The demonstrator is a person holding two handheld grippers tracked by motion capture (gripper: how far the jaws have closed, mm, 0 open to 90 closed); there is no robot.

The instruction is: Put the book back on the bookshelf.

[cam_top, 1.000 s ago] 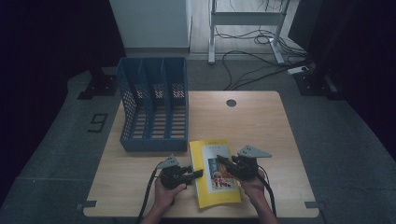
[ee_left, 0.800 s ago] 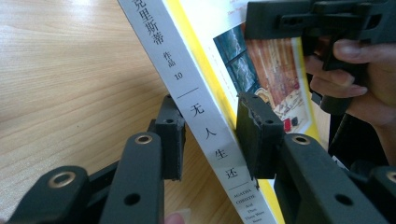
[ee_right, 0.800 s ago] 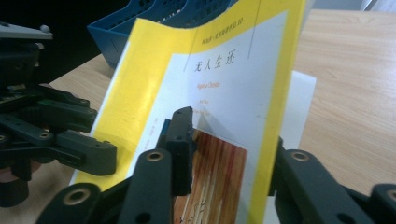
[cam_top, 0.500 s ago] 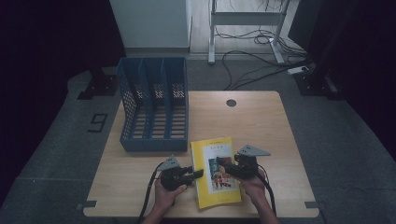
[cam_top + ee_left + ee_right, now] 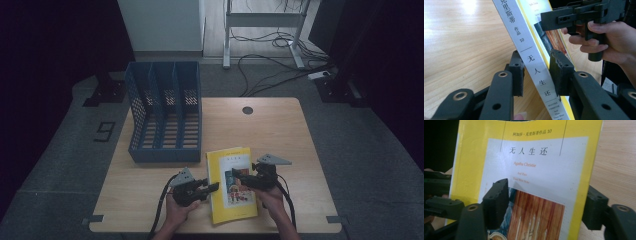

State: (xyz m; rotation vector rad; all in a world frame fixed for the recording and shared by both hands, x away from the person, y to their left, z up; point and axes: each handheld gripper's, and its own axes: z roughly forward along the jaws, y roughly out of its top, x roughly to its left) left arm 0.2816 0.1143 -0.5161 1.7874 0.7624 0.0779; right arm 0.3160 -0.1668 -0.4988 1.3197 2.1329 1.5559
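Note:
A yellow paperback (image 5: pixel 227 160) lies near the table's front edge, its white spine (image 5: pixel 534 67) toward my left hand. My left gripper (image 5: pixel 215 186) has been closing. Its pads (image 5: pixel 517 75) now press on both sides of the spine, one under the book and one on the cover edge. My right gripper (image 5: pixel 235 175) hovers just above the cover picture (image 5: pixel 536 157). Its jaws have just been opening and stand wide apart (image 5: pixel 546 205), gripping nothing. In the left gripper view the right gripper (image 5: pixel 544 18) shows above the cover in a person's hand.
A blue three-slot file rack (image 5: pixel 165 110) stands at the table's back left, just behind the book. The wooden table (image 5: pixel 280 135) has a round cable hole (image 5: pixel 247 110) near its far edge. Cables and a desk frame lie on the floor beyond.
Both hands and the book stay about where they were. The right gripper's jaws look wider over the cover than a second ago.

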